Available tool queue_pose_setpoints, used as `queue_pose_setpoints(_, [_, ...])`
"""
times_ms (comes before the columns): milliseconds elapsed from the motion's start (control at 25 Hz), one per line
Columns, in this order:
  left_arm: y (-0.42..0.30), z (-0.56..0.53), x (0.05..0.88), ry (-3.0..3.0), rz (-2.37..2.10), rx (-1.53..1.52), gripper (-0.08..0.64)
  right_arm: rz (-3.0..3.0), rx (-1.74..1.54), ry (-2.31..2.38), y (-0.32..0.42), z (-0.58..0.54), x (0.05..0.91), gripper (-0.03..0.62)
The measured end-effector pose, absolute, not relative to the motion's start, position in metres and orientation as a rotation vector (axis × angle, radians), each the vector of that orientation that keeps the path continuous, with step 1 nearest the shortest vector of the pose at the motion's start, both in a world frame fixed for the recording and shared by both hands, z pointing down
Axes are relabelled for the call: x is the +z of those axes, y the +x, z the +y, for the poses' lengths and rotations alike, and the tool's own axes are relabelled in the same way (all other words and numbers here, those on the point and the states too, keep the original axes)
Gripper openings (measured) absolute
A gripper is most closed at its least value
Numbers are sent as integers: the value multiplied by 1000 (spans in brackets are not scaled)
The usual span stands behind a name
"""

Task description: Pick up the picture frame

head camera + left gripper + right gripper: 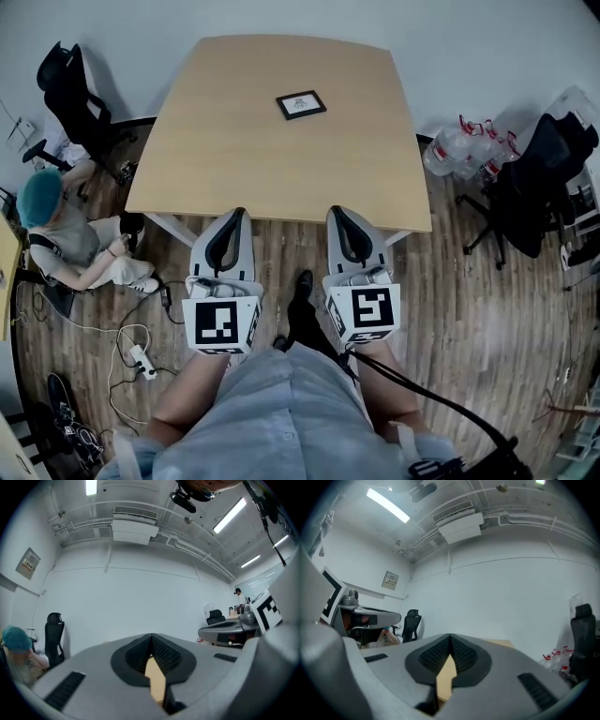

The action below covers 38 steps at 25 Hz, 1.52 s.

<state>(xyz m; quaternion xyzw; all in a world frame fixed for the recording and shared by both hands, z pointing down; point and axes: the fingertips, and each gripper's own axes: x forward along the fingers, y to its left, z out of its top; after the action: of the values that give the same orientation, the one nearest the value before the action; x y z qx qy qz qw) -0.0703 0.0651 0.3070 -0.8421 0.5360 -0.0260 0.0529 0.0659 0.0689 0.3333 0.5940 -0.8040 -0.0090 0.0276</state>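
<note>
- L gripper (239, 216) & R gripper (336, 214): lower centre, level, parallel, tips at near edge of table (234, 150).
- Both jaws clenched, empty.
- Picture frame (301, 104): upper centre, well apart.

The shirt (281, 412) is light blue. The grey left gripper (239, 216) and right gripper (337, 213) carry black-and-white cubes (222, 323) and a black cable (427, 391).

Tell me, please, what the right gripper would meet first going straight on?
Likely the far wall: the right gripper points level over the table, and the picture frame sits left of its line.
</note>
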Motion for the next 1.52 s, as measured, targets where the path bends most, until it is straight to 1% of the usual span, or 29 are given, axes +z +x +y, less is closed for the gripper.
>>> queue_pose_setpoints(520, [-41,-58,305,-2486,1706,-149,2,-2541,38,1763,98,-66,347,2])
queue_pose_setpoints(800, [-36,-106,278,-2370,1747,-110,2,-2621,-50,1722,103,-133,322,2])
queue_pose_setpoints(1080, [-46,-128,267,-2321,1772,-110,2,-2661,-94,1703,94,-163,307,2])
queue_pose_setpoints(1520, [-55,-171,293,-2404,1786,-140,2,-2587,-18,1630,87,-204,334,2])
